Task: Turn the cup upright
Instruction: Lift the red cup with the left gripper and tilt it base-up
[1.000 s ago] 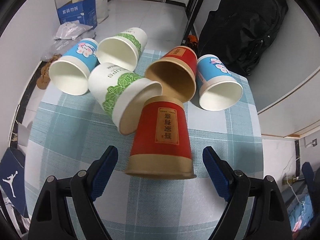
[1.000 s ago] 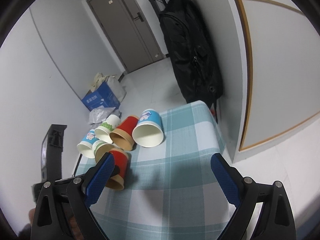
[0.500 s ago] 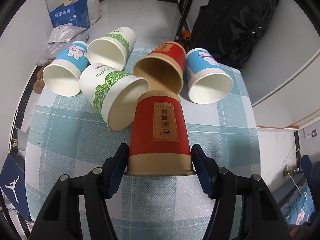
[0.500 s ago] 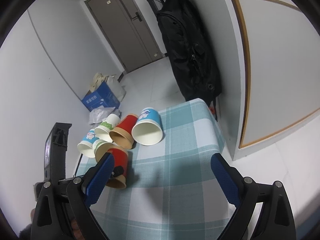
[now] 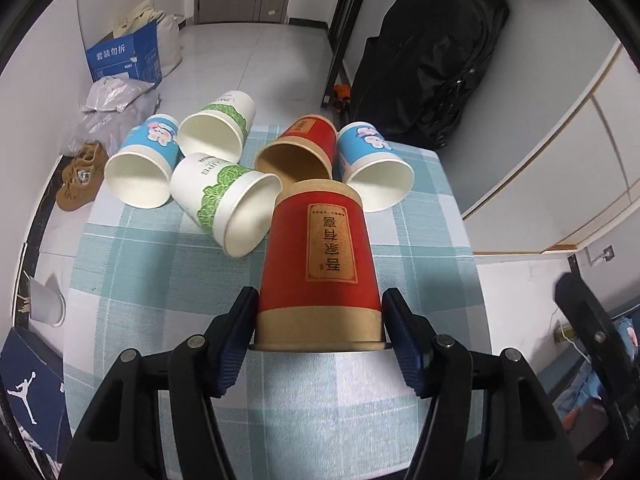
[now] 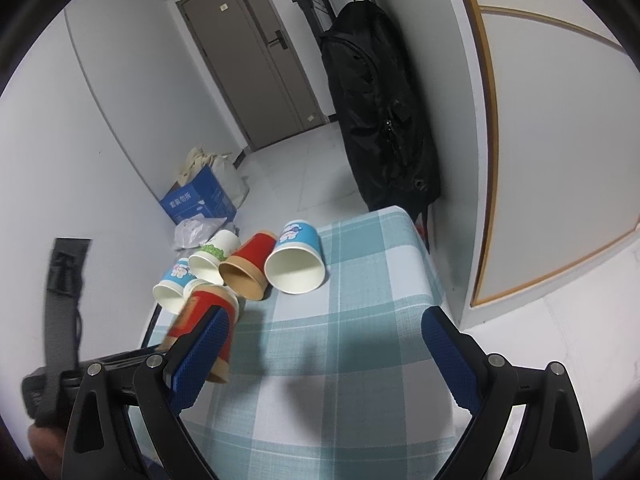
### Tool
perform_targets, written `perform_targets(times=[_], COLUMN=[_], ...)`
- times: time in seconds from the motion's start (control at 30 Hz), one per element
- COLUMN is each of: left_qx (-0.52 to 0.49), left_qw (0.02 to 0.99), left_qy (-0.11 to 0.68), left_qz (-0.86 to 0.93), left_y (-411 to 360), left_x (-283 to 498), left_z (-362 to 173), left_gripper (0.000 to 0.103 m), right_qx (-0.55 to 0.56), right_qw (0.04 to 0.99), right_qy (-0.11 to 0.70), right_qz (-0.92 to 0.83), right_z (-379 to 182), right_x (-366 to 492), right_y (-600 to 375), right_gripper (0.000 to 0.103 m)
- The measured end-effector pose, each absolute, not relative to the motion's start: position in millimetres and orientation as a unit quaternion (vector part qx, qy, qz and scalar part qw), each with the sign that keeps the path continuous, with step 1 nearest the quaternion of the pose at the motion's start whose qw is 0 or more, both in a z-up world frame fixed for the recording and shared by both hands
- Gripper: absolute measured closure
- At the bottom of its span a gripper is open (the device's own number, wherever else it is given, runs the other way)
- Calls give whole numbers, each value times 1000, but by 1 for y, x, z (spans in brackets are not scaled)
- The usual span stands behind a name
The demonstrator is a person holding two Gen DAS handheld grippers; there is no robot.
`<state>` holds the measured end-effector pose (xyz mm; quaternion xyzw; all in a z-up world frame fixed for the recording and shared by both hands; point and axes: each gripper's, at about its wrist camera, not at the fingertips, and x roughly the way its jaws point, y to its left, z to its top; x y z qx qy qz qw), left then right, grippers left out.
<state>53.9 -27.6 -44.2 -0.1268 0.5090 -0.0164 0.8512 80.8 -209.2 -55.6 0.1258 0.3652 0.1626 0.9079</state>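
A table under a blue-and-white checked cloth (image 5: 132, 264) fills the scene. At its far side five paper cups lie on their sides: two blue (image 5: 138, 166), two white with green print (image 5: 224, 200), one red with a brown interior (image 5: 298, 152). Nearer stands the upside-down red paper cup with a brown band (image 5: 320, 268), pinched at its rim by the left gripper (image 5: 319, 334). The right gripper (image 6: 322, 344) hangs spread wide over bare cloth, right of that cup.

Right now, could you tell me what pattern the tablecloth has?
The tablecloth has a pale teal-and-white check; the left wrist view shows it best.
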Motion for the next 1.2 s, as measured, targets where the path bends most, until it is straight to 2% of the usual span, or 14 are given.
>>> perform_targets(times=[0.63, 1.2], left_qx=[-145, -185], left_qw=[879, 858], left_qy=[452, 478], left_qz=[-53, -45], left_y=[12, 52], left_x=[0, -18], left_z=[-8, -41], left_gripper=[45, 45], right_qx=[83, 52], right_qw=[914, 905], right_qy=[358, 367], right_qz=[172, 210], right_z=[-59, -69], right_x=[59, 52], right_y=[-164, -92], right_gripper=[6, 6])
